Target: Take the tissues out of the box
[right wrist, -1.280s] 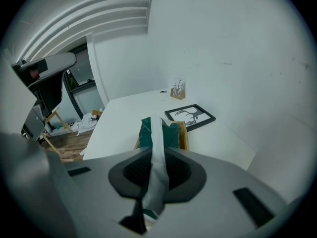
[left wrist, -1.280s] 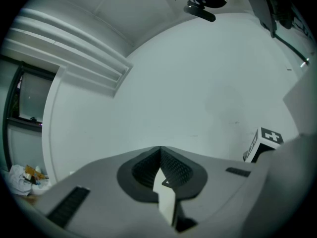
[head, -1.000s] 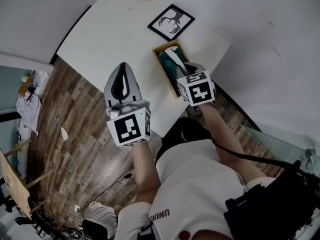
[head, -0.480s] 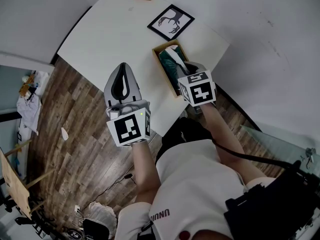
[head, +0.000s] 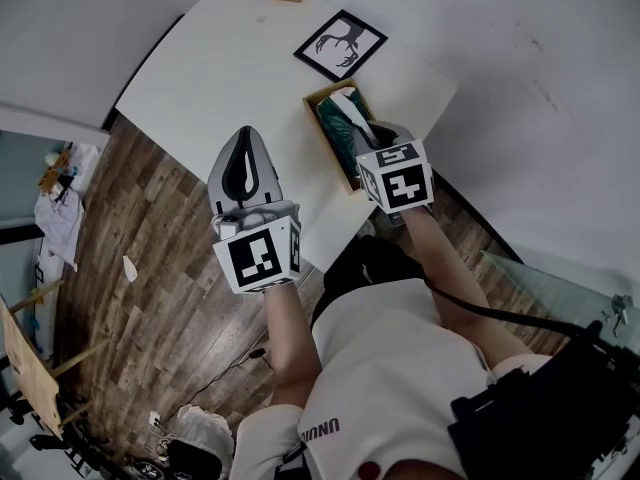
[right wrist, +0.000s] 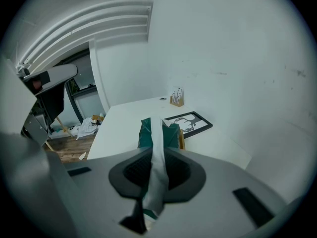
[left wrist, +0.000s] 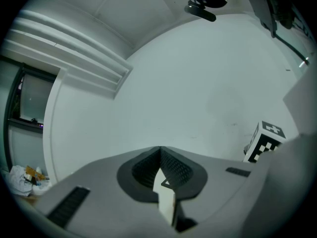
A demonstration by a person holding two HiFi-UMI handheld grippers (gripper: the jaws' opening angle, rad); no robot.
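The right gripper [right wrist: 157,151] had its jaws pinched nearly together on a white tissue [right wrist: 157,133] that ran up out of the wooden box [head: 322,131] near the table's [head: 220,78] edge, while the left gripper [left wrist: 160,150], off to the box's left, had its jaws pressed together on nothing.

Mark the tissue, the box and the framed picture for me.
tissue [right wrist: 158,152]: right gripper view, middle of the strip between the jaws.
box [head: 325,140]: head view, its left wooden wall.
picture [head: 341,44]: head view, centre of the print.
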